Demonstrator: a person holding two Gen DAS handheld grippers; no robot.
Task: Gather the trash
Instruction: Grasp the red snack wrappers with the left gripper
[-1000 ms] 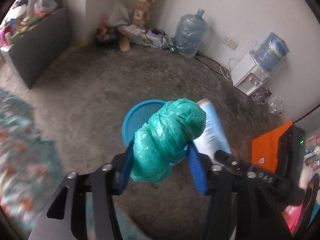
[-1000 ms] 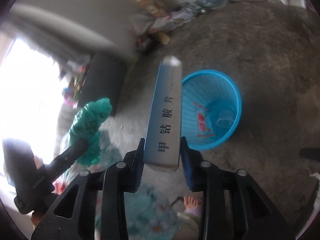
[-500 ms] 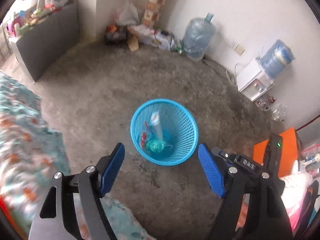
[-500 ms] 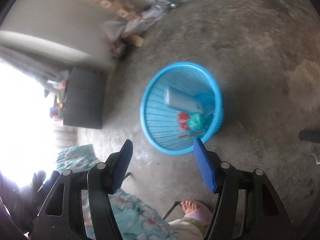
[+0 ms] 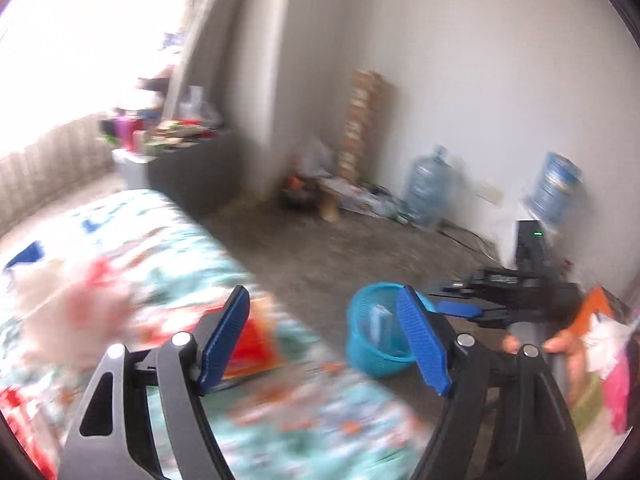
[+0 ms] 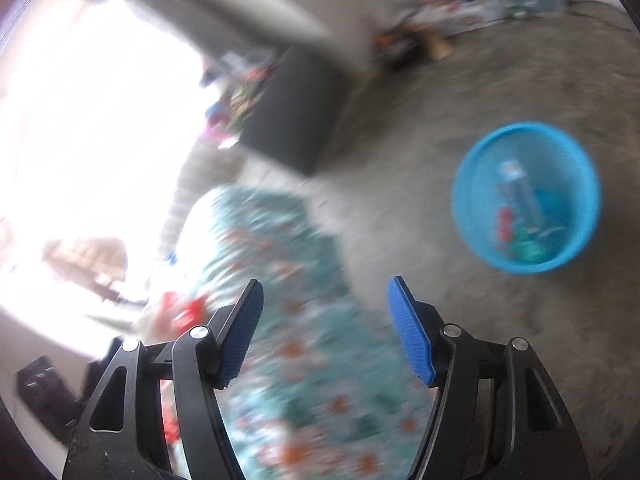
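A blue mesh waste basket (image 6: 576, 168) stands on the concrete floor, with a white box (image 6: 522, 196), a green bag (image 6: 528, 250) and red scraps inside. It also shows in the left wrist view (image 5: 362, 346). My left gripper (image 5: 324, 344) is open and empty over the floral bed cover (image 5: 160, 256). A red-orange wrapper (image 5: 250, 344) lies on the cover just past its left finger. My right gripper (image 6: 324, 330) is open and empty over the same cover (image 6: 304, 320), with the basket off to its right. It appears in the left wrist view (image 5: 460, 310), held by a hand.
Both views are motion-blurred. A grey cabinet (image 5: 196, 176) with clutter on top stands by the bright window. Water jugs (image 5: 426, 188), a dispenser (image 5: 556, 188) and floor clutter (image 5: 332, 192) line the far wall. Red and pale litter (image 6: 180, 312) lies on the bed.
One second ago I held a green bag and a white box; both were dropped into the basket. Since then both open grippers have swung left toward the bed.
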